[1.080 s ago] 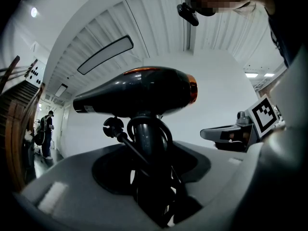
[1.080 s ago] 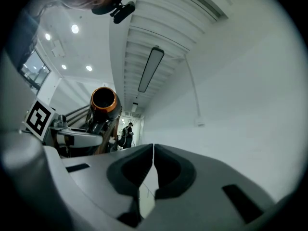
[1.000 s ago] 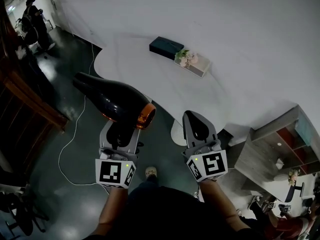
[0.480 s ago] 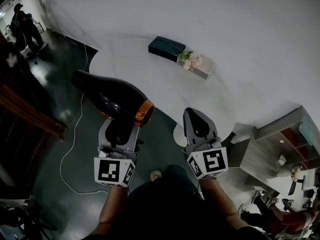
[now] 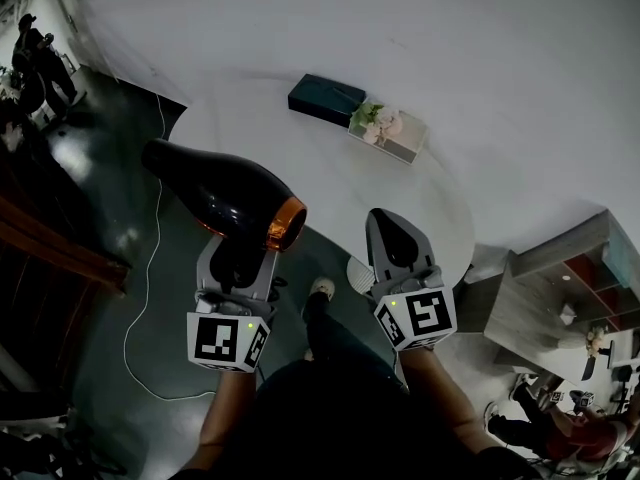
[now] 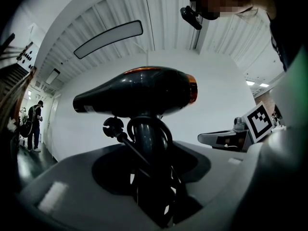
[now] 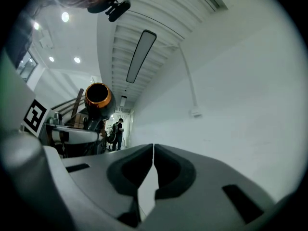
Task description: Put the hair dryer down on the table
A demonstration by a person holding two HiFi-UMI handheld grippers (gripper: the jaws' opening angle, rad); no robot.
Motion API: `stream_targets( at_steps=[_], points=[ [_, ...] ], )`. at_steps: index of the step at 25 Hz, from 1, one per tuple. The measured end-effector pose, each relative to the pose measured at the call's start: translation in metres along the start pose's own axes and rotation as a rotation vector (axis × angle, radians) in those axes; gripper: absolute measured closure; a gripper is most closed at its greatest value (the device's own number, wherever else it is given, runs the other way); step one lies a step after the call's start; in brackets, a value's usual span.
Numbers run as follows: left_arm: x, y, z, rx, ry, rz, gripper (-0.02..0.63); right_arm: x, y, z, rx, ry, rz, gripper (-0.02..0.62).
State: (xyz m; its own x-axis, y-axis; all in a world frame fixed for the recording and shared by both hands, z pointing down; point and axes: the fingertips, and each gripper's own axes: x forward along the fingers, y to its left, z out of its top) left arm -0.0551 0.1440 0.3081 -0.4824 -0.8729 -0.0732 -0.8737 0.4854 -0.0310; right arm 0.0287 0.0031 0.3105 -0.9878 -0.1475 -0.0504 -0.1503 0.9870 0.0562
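Note:
A black hair dryer (image 5: 222, 194) with an orange ring at its rear stands upright on its handle in my left gripper (image 5: 238, 260), which is shut on that handle. It hangs over the dark floor beside the near left edge of the round white table (image 5: 300, 168). In the left gripper view the hair dryer (image 6: 139, 90) lies crosswise above the left gripper (image 6: 149, 177), its handle and coiled cord between the jaws. My right gripper (image 5: 392, 236) reaches over the table's near edge, shut and empty. In the right gripper view the right gripper (image 7: 153, 150) shows its tips touching.
A dark teal box (image 5: 325, 99) and a clear box of flowers (image 5: 388, 131) sit on the table's far part. A white cable (image 5: 148, 268) trails over the floor at left. People (image 5: 30, 53) stand far left. A low shelf unit (image 5: 560, 288) is at right.
Both grippers and the hair dryer have come nearer to the table's near edge as the person steps forward. Neither grip has altered.

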Motion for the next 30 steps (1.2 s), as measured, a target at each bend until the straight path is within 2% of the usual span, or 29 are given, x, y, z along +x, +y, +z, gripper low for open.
stream_targets(
  at_steps=[21, 30],
  points=[
    [0.195, 0.082, -0.035, -0.008, 0.009, -0.104, 0.379, 0.184, -0.090, -0.042, -0.008, 0.048, -0.062, 0.581],
    [0.247, 0.093, -0.061, -0.030, 0.036, -0.187, 0.379, 0.211, -0.116, -0.073, 0.003, 0.100, -0.139, 0.581]
  ],
)
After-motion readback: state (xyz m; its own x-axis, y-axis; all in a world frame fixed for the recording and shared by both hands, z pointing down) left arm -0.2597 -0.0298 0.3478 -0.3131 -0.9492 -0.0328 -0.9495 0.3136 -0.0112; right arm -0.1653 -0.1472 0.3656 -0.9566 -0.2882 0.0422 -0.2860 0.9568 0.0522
